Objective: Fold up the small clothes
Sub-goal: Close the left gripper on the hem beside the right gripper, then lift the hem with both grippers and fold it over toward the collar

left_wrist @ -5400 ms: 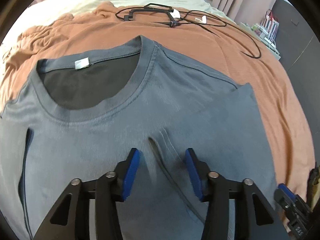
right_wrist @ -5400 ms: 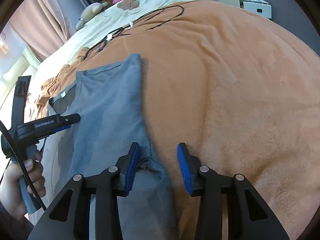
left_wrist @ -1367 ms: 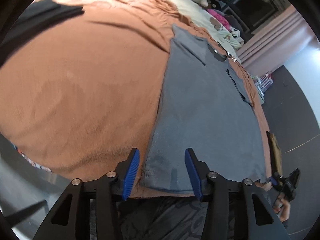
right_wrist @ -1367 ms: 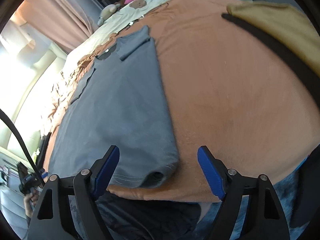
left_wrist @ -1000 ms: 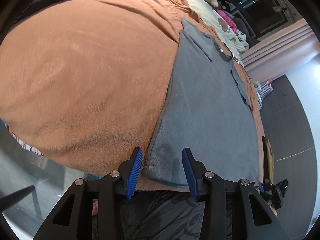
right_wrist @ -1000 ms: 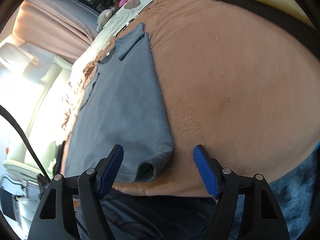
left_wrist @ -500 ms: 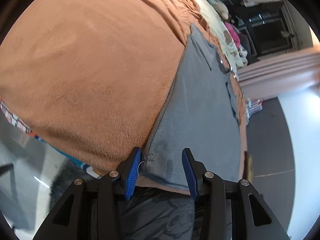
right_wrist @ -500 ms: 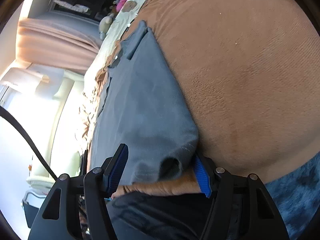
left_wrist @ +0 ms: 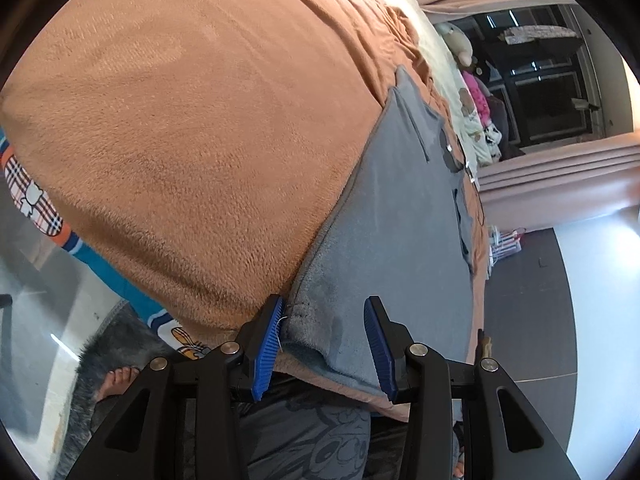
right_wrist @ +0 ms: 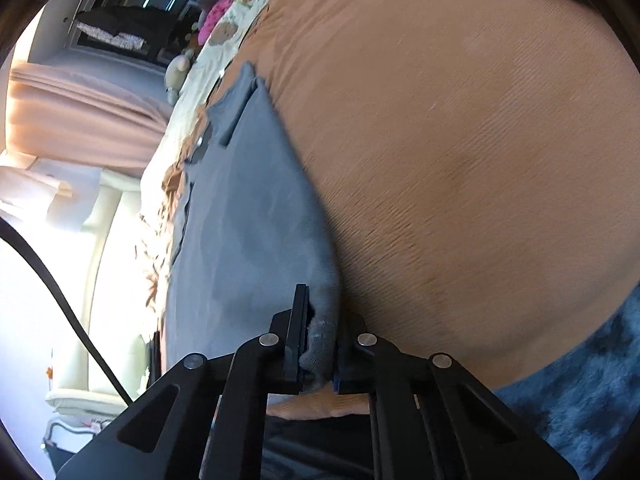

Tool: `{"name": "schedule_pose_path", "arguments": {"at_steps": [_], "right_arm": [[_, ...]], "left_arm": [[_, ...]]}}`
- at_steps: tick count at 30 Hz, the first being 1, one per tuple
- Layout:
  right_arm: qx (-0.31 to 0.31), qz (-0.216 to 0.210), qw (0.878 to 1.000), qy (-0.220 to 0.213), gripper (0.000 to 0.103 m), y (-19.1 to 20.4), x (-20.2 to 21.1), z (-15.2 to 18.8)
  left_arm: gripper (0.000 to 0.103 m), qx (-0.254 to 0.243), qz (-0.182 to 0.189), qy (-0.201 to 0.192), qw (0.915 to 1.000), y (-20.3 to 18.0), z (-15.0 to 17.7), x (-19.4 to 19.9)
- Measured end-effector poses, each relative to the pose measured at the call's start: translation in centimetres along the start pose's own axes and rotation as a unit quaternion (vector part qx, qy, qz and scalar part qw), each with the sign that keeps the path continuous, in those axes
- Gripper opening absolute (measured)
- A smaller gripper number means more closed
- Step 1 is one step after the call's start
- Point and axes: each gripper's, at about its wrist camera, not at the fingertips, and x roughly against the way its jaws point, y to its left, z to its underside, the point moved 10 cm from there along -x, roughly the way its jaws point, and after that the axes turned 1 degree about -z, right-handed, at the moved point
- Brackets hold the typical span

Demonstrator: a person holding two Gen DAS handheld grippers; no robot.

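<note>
Spread lengthwise on an orange fleece blanket [left_wrist: 192, 128], grey T-shirt [left_wrist: 400, 232] with both sides folded in, hem corners at the near edge: right gripper [right_wrist: 318, 346] clamped on one, left gripper [left_wrist: 324, 344] parted around the other, end-to-end folds still ahead.

Left gripper [left_wrist: 325, 344], right gripper [right_wrist: 317, 344]: black frames, blue ribbed pads, silver screws; black cable [right_wrist: 60, 292].
</note>
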Motion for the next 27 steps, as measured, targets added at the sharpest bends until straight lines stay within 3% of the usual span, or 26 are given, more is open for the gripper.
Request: {"name": "schedule_pose_path", "arguments": {"at_steps": [8,10,12,13,15,27], "right_arm": [[0.018,0.007,1.000,-0.019,0.003,1.3,1.0,0.4],[0.020,0.008,1.000,-0.018,0.003,1.8,0.9,0.8],[0.022,0.008,1.000,-0.017,0.003,1.9,0.6,0.6],[0.025,0.008,1.000,-0.015,0.003,2.2,0.6,0.9],[0.030,0.007,0.999,-0.016,0.003,2.6,0.7,0.7],[0.084,-0.018,0.996,-0.038,0.002,6.7,3.1,0.8]], "left_arm": [[0.042,0.014,0.008,-0.015,0.9998,0.5,-0.1,0.0],[0.034,0.008,-0.006,-0.019,0.9998,0.5,0.0,-0.1],[0.014,0.005,-0.034,-0.023,0.9992,1.0,0.0,-0.2],[0.013,0.006,-0.033,-0.023,0.9992,1.0,0.0,-0.3],[0.007,0.011,-0.019,-0.019,0.9996,0.8,0.1,-0.3],[0.006,-0.002,0.110,-0.051,0.9926,-4.1,-1.5,4.1]]}}
